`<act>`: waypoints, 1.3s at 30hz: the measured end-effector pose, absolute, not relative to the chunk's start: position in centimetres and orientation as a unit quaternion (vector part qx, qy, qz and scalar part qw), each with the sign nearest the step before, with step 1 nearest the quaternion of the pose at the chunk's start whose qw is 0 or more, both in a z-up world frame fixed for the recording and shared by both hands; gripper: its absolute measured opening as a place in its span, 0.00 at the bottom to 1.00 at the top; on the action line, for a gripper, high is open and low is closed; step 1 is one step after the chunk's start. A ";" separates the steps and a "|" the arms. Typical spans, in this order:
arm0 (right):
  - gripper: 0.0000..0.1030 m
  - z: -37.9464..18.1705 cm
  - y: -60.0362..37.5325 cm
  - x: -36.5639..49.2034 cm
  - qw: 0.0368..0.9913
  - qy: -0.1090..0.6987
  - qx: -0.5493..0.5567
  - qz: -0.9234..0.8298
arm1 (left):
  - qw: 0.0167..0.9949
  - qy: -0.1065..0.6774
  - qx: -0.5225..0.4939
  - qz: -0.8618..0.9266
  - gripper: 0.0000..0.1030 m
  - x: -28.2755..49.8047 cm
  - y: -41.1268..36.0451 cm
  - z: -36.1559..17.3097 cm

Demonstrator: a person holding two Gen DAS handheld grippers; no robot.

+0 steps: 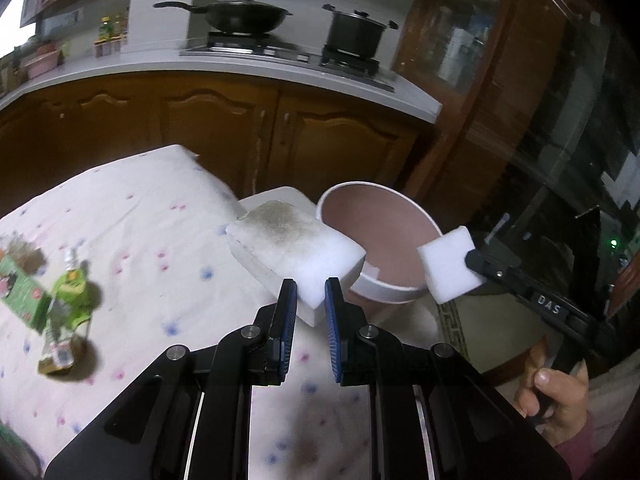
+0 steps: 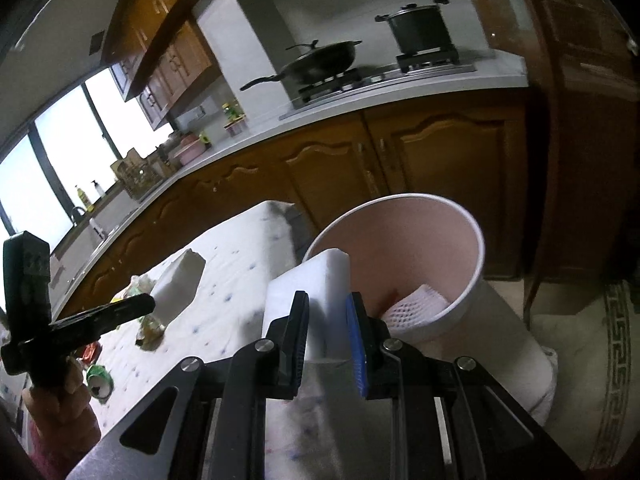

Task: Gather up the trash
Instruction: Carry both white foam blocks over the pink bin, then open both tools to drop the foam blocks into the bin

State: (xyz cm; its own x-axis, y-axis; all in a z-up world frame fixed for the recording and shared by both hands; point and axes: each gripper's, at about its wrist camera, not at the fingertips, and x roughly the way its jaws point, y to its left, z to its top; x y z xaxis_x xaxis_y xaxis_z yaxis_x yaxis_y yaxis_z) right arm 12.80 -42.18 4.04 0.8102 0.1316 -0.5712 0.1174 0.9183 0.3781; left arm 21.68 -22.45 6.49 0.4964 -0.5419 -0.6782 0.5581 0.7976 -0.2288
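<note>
- The left gripper (image 1: 311, 294) is clamped on one corner of a stained foam block (image 1: 296, 246), its jaws nearly together with the white corner pinched between the blue pad and the black one.
- That block is thick, rectangular and spongy, with a grey-brown smudge across its top face; it hangs just beside the near rim of the bin (image 1: 394, 294), not yet over the opening.
- The right gripper (image 2: 328, 320) is clamped on a clean foam block (image 2: 310, 296), jaws narrowly apart with the white slab upright between them; from the left wrist view the same block (image 1: 448, 266) sits at the bin's right rim.
- In the right wrist view this block stands in front of the bin's near rim and covers part of it.
- The bin (image 2: 468, 300) is a round tub, white outside and dull pink inside, standing against the table's edge; a white foam net sleeve (image 2: 416, 306) lies at its bottom.
- On the table (image 1: 160, 216), left of the bin, a white cloth with small pink and blue dots carries a crumpled green wrapper (image 1: 70, 294) and a green carton (image 1: 24, 292), both blurred.
- Beyond the bin run brown wooden cabinets (image 1: 224, 128) under a pale counter, with a lidded wok (image 1: 244, 16) and a dark pot (image 1: 354, 32) on the hob.
</note>
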 end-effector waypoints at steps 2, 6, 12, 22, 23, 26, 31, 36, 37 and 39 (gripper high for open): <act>0.19 4.0 -42.9 13.2 0.930 0.307 0.203 -0.003 | 0.863 0.388 0.014 -0.324 0.13 21.9 -23.5 6.5; 0.19 3.9 -44.4 13.7 0.929 0.305 0.208 -0.015 | 0.856 0.391 0.020 -0.339 0.13 22.4 -25.6 6.3; 0.19 3.6 -46.2 14.5 0.928 0.303 0.213 -0.031 | 0.845 0.398 0.027 -0.356 0.13 23.4 -28.5 5.8; 0.20 3.1 -48.1 16.1 0.923 0.312 0.218 -0.047 | 0.831 0.417 0.030 -0.368 0.13 26.1 -32.4 4.8; 0.20 3.0 -48.2 16.2 0.923 0.313 0.217 -0.048 | 0.829 0.418 0.033 -0.369 0.13 26.4 -32.8 4.6; 0.20 2.9 -48.6 16.8 0.922 0.317 0.216 -0.052 | 0.826 0.422 0.041 -0.371 0.13 26.8 -33.7 4.3; 0.20 2.6 -48.9 17.8 0.919 0.328 0.209 -0.060 | 0.818 0.436 0.044 -0.374 0.14 27.5 -34.6 3.5; 0.22 2.1 -49.4 18.8 0.914 0.340 0.211 -0.063 | 0.811 0.448 0.049 -0.373 0.17 28.2 -35.7 2.7; 0.24 1.9 -49.5 19.0 0.913 0.342 0.214 -0.062 | 0.808 0.453 0.051 -0.373 0.17 28.4 -35.9 2.5; 0.24 1.8 -49.6 19.2 0.911 0.346 0.216 -0.063 | 0.807 0.456 0.052 -0.371 0.20 28.4 -36.1 2.4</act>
State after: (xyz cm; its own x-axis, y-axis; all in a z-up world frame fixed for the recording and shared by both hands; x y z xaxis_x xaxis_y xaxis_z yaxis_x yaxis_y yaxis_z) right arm 19.24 -49.61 1.78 0.7530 0.0347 -0.6571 0.2639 0.8988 0.3499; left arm 28.39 -36.09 2.36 0.3089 -0.5517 -0.7747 0.6461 0.7195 -0.2547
